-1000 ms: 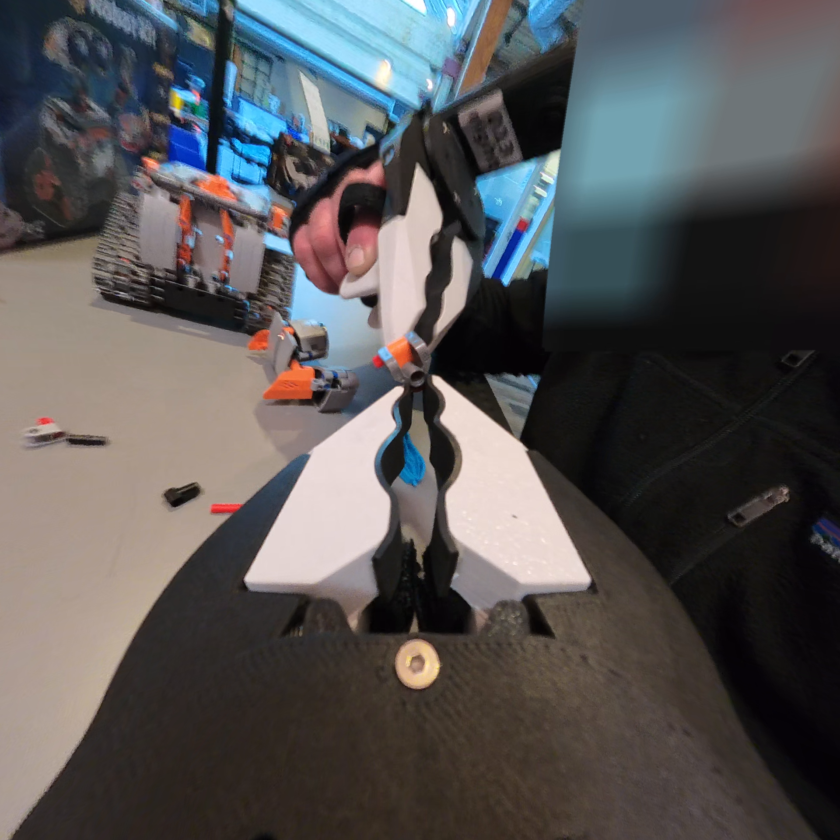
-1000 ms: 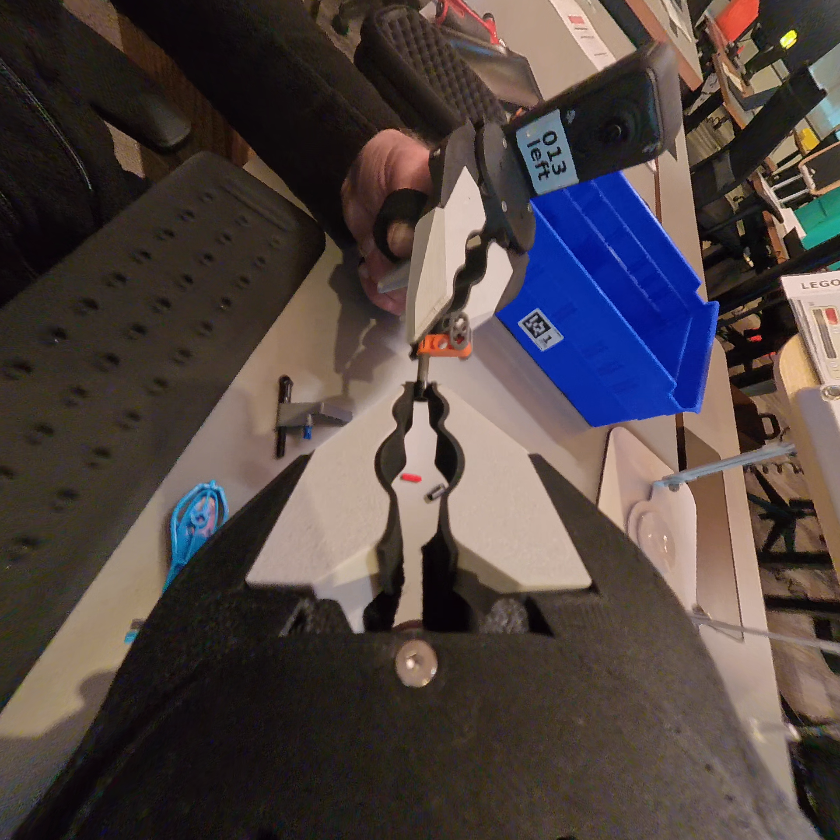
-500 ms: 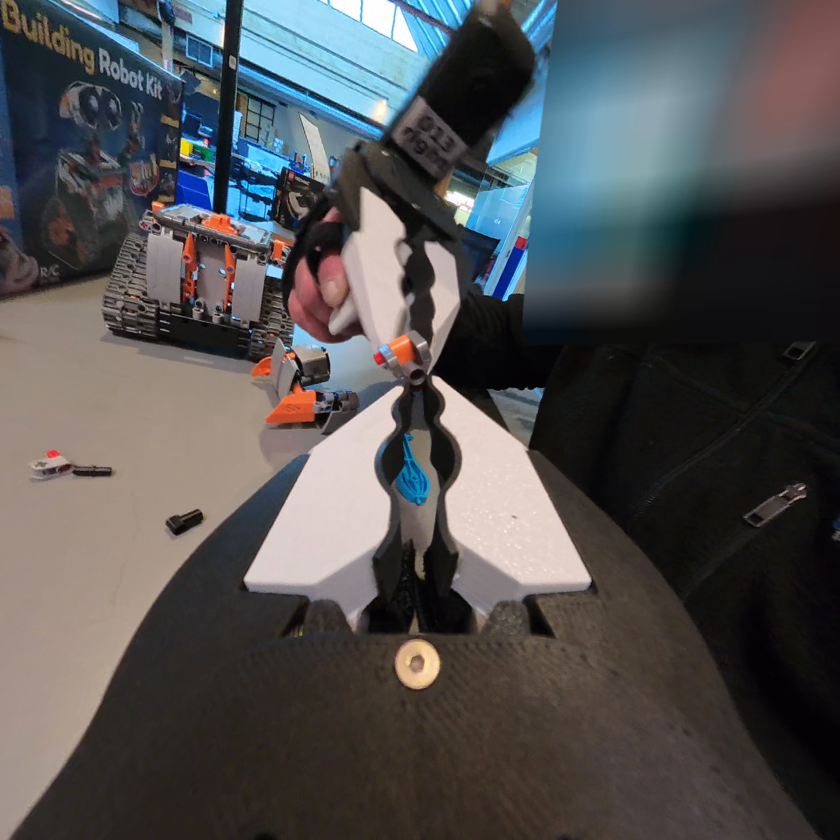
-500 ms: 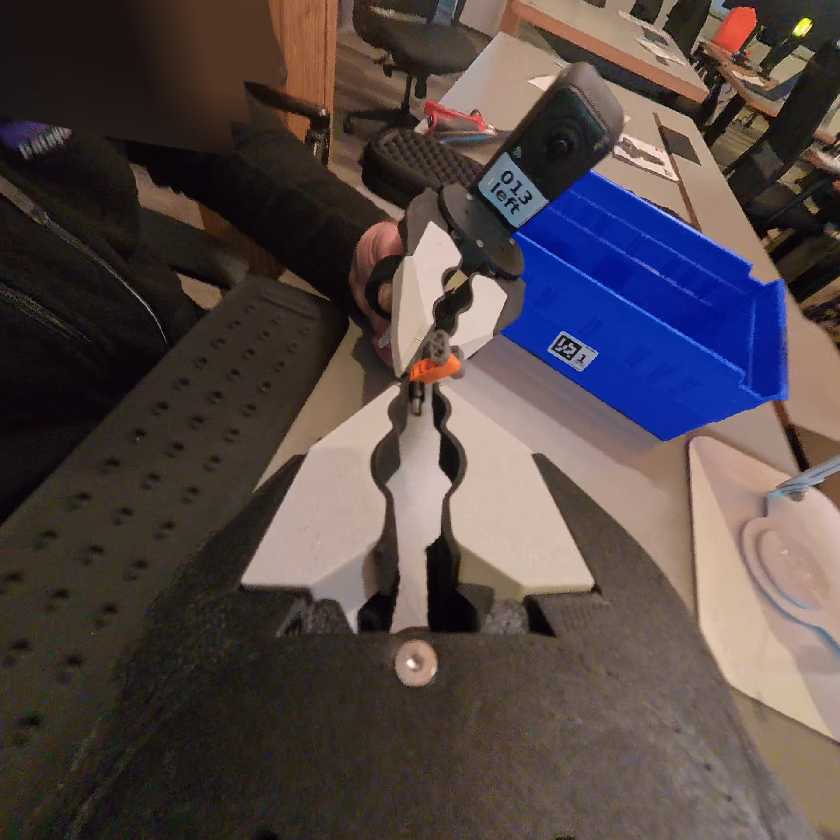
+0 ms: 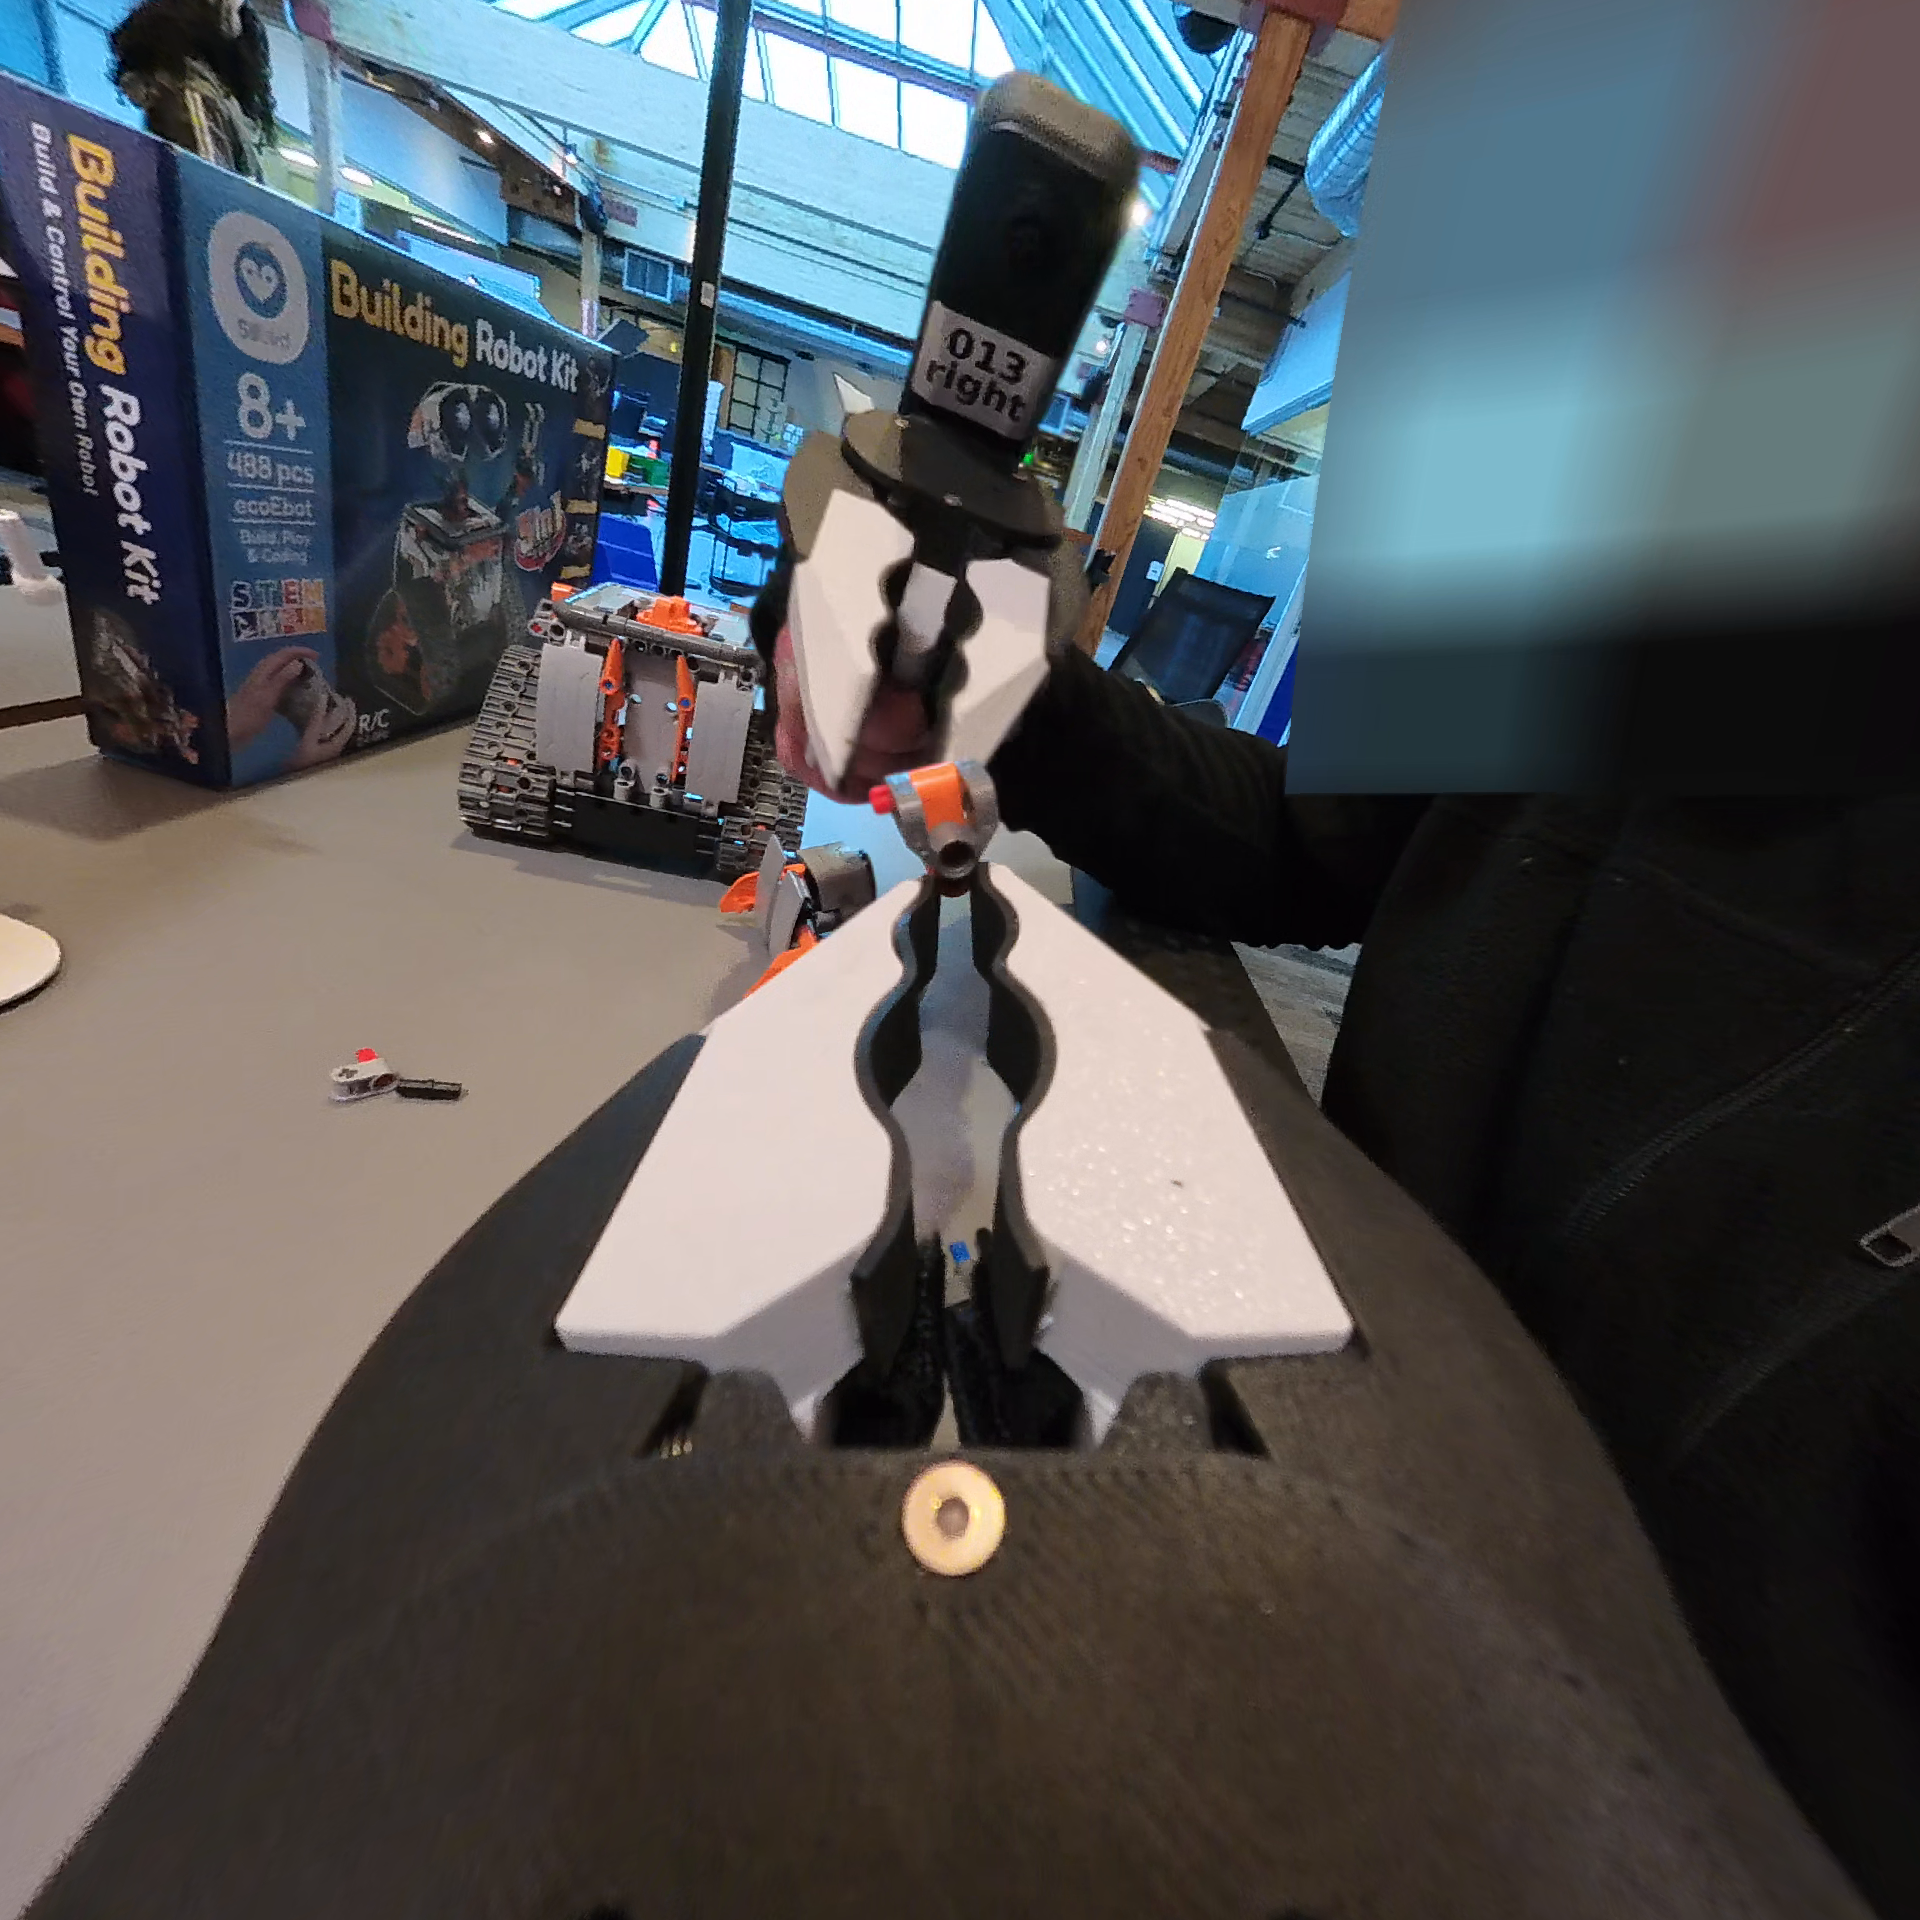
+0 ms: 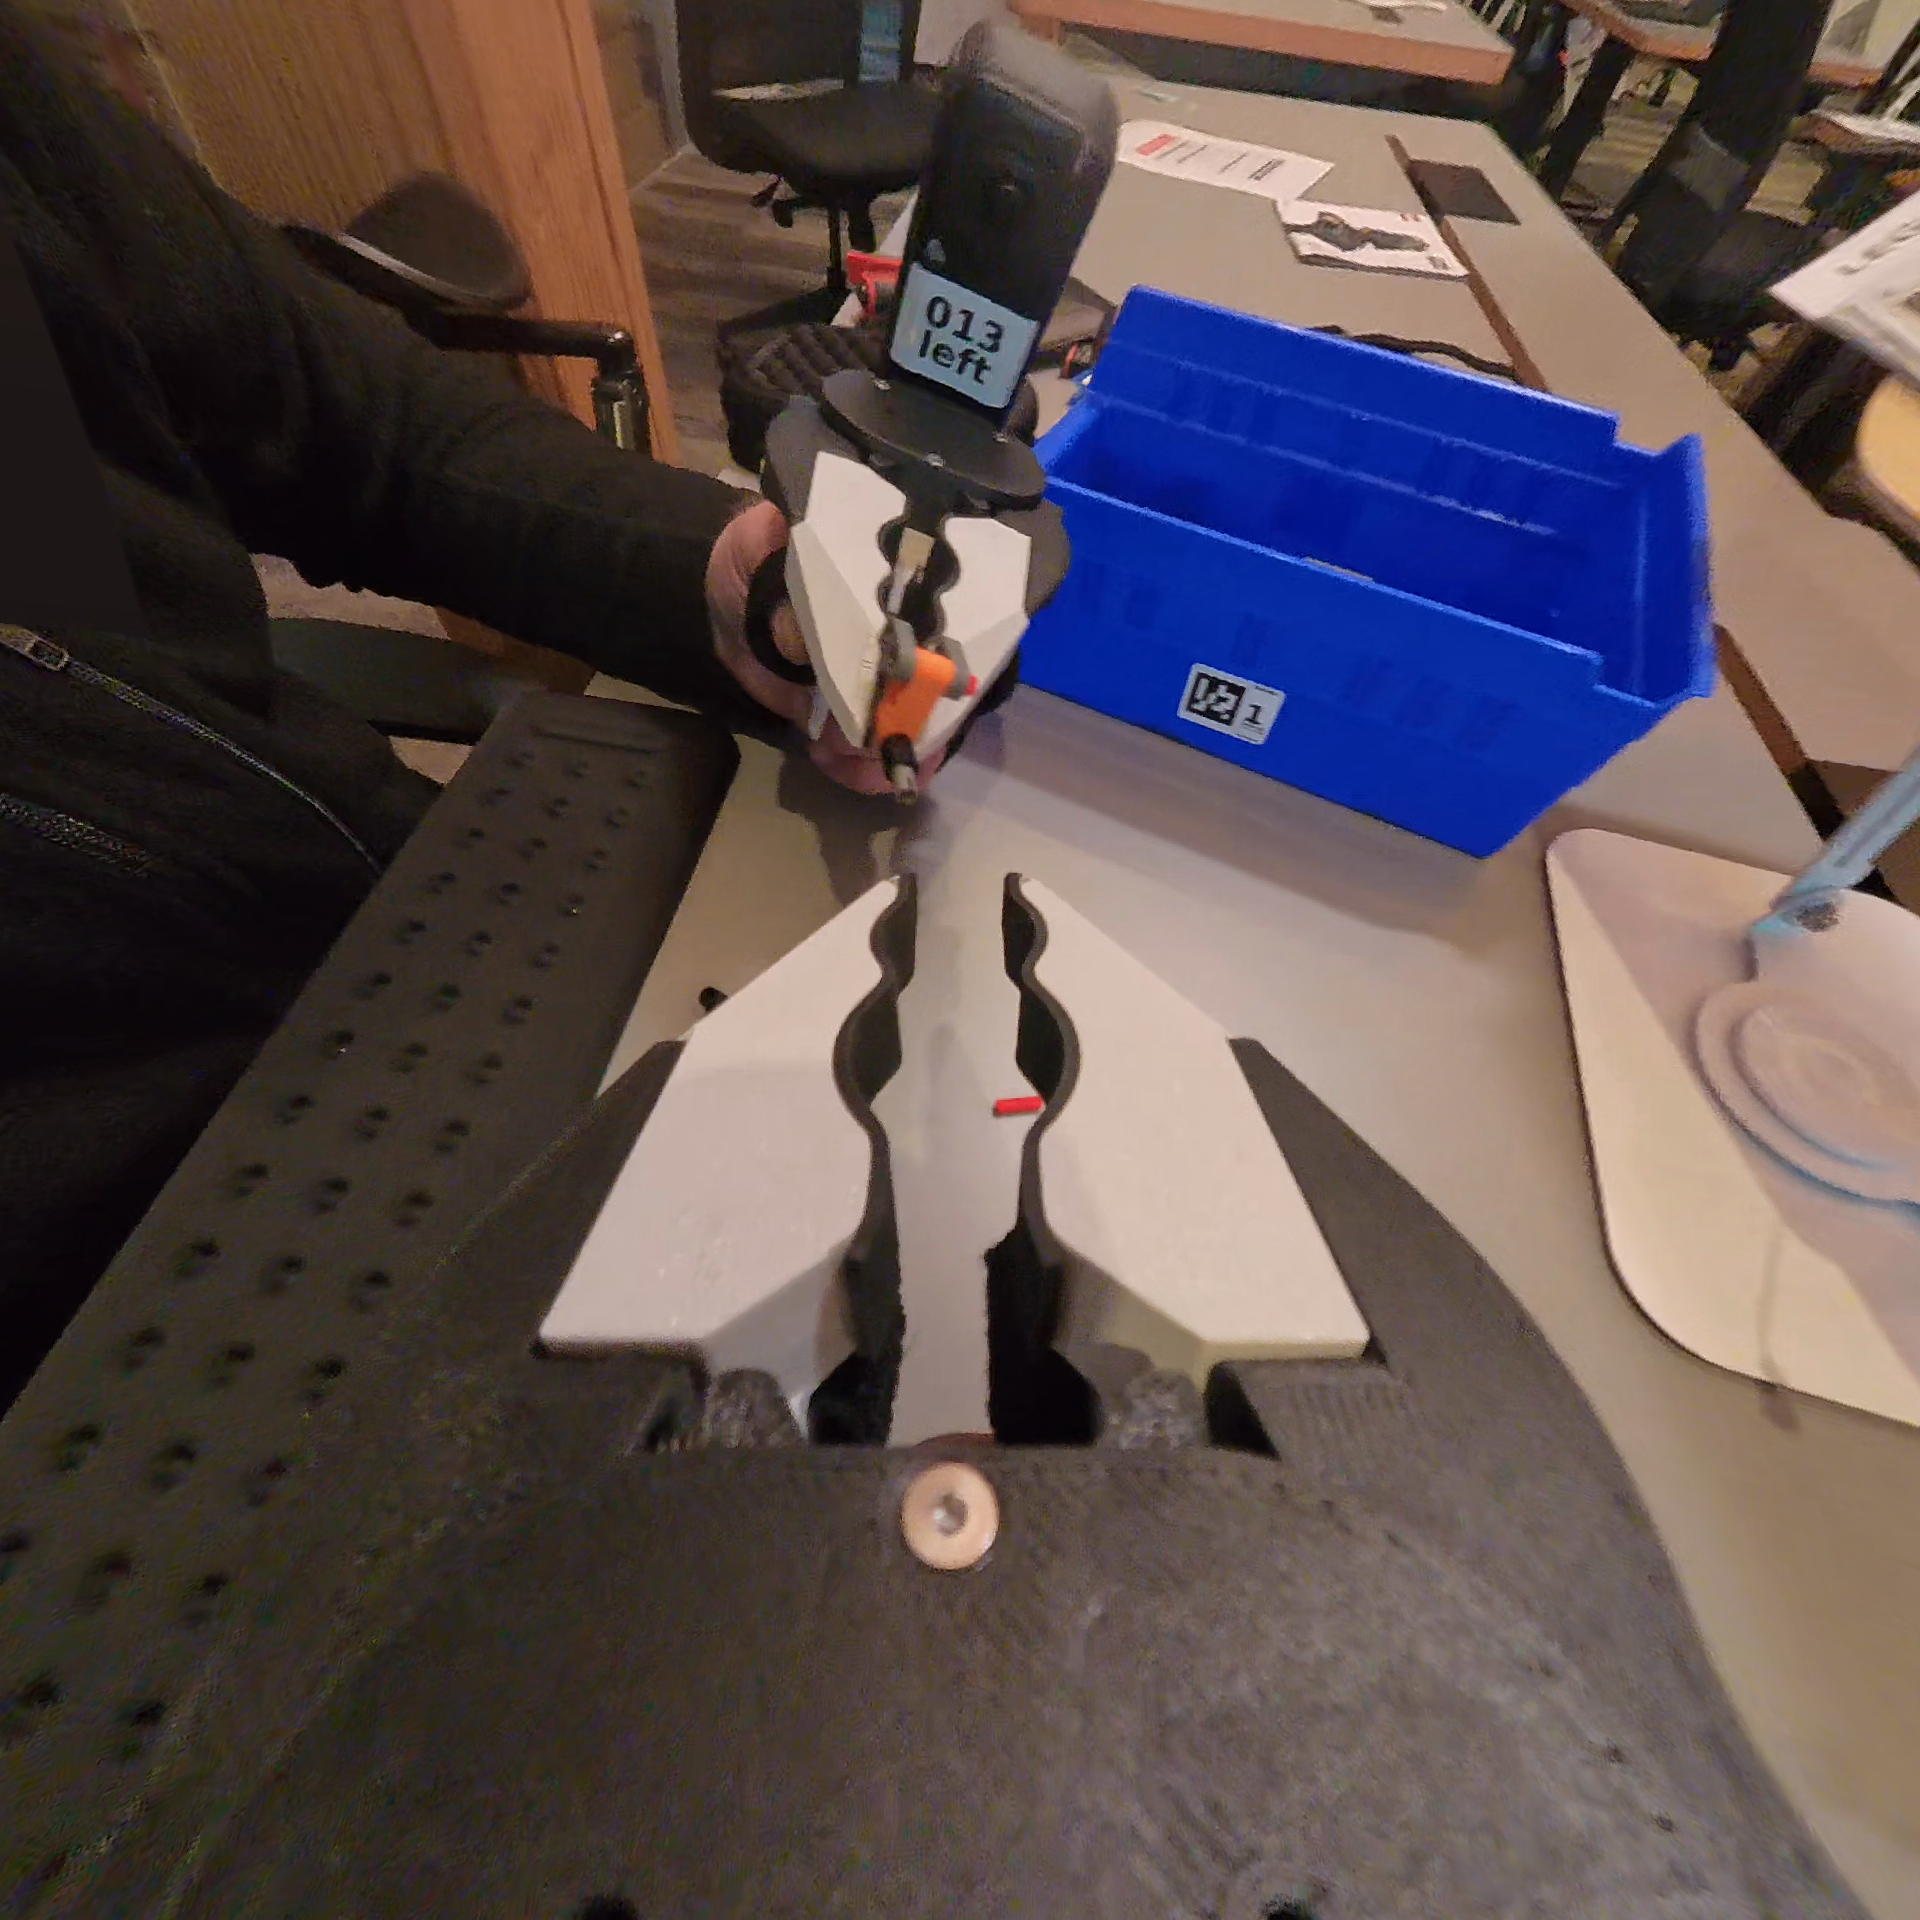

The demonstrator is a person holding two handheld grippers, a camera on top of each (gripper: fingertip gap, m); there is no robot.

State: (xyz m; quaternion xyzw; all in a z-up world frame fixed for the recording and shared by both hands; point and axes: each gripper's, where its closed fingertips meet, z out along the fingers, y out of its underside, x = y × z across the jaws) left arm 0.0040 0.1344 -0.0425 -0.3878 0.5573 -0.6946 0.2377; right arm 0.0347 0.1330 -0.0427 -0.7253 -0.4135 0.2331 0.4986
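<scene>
Holding my left gripper (image 5: 951, 896) clamped on the orange-and-grey brick piece (image 5: 940, 808), I note my right gripper (image 6: 961, 894) parted and empty (blue bin (image 6: 1351, 582) far right).

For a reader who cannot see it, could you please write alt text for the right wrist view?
The right gripper is open and empty above a grey table. Opposite it, the left gripper is shut on a small orange and grey brick piece, beside a blue bin.
</scene>
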